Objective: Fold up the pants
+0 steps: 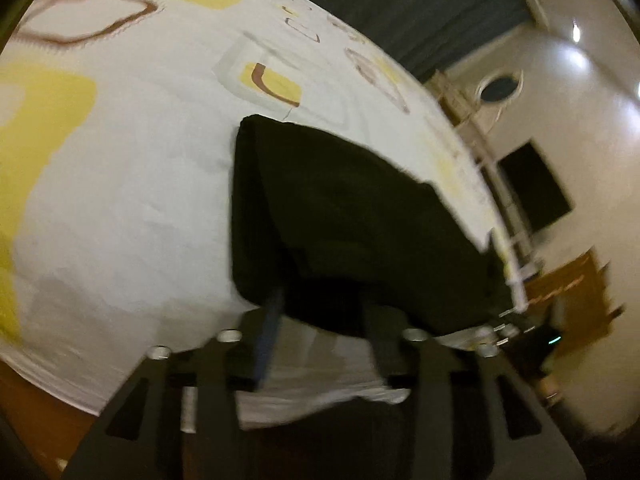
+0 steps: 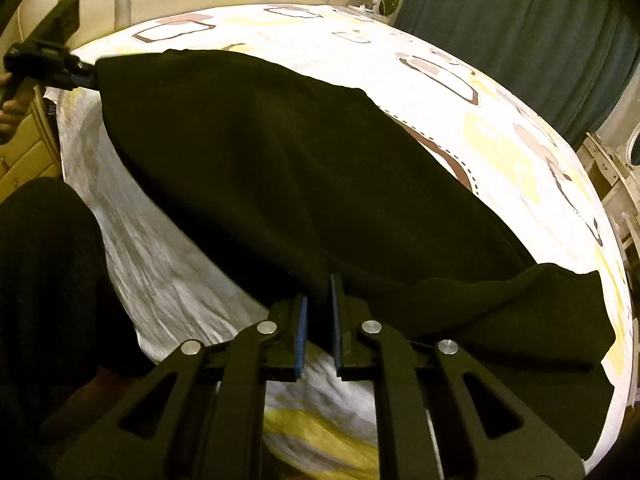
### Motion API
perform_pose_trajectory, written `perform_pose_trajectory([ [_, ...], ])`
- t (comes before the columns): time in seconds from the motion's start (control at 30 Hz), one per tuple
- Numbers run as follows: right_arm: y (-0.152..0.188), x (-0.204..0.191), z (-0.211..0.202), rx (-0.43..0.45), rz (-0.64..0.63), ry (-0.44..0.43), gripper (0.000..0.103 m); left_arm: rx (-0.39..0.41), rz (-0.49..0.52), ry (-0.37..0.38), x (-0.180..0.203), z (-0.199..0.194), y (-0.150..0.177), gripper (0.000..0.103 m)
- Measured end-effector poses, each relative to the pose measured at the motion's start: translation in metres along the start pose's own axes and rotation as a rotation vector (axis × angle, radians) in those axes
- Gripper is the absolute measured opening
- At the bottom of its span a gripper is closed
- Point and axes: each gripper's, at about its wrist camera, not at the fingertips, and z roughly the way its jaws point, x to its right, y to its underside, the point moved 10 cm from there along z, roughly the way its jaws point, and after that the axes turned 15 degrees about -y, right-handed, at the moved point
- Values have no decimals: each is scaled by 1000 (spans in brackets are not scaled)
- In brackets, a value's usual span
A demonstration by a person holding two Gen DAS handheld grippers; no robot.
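Left gripper [image 1: 320, 300] fingertips buried in blurred black pants [image 1: 340, 216]; contact with cloth unclear.

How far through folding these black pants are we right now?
Done: the black pants lie laid across the bed sheet, apparently doubled over. In hand: the right gripper pinches the near edge; the left gripper, jaws apart, is at the far end. Left: release and further folds.

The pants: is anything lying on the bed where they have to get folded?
Nothing visible does. The black pants lie spread on the patterned bedsheet, with bare sheet around them. The right gripper pinches their near edge, and the left gripper sits open at their other end.
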Motion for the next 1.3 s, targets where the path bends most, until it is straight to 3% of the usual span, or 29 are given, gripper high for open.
perform_pose_trajectory([
  [0.1,0,0,0,7,16,-6,10,37,-74,76,7,-10,-3,71],
  [0.13,0,0,0,7,19,-6,10,43,-90,83,8,-10,-4,71],
  [0.33,0,2,-1,20,39,-11,10,19,-74,-6,11,13,-6,71],
  [0.37,0,2,-1,24,47,-14,10,25,-64,-27,12,16,-8,61],
  [0.4,0,3,-2,26,52,-16,10,28,-50,-49,12,18,-8,45],
  [0.43,0,3,-2,26,57,-18,11,23,-31,-99,10,23,-9,38],
  [0.5,2,2,0,20,55,-14,11,10,-6,-206,2,33,-8,11],
  [0.53,3,2,1,19,54,-12,11,2,-2,-239,-2,38,-8,8],
  [0.67,4,4,-4,40,105,-43,17,7,-10,-257,-5,38,-10,7],
  [0.73,2,7,-20,79,177,-118,31,29,26,-283,2,31,-11,8],
  [0.83,2,35,-60,198,337,-177,53,74,83,-302,19,20,-15,23],
  [0.9,9,66,-88,274,454,-188,57,126,131,-333,35,12,-19,49],
  [1.0,40,144,-138,392,643,-137,57,182,176,-362,55,10,-28,69],
  [1.17,108,272,-183,447,989,-67,58,202,183,-399,75,32,-40,73],
  [1.2,114,294,-190,431,1015,1,58,200,181,-410,77,37,-42,73],
  [1.3,102,332,-189,378,1037,93,58,180,177,-441,82,56,-44,74],
])
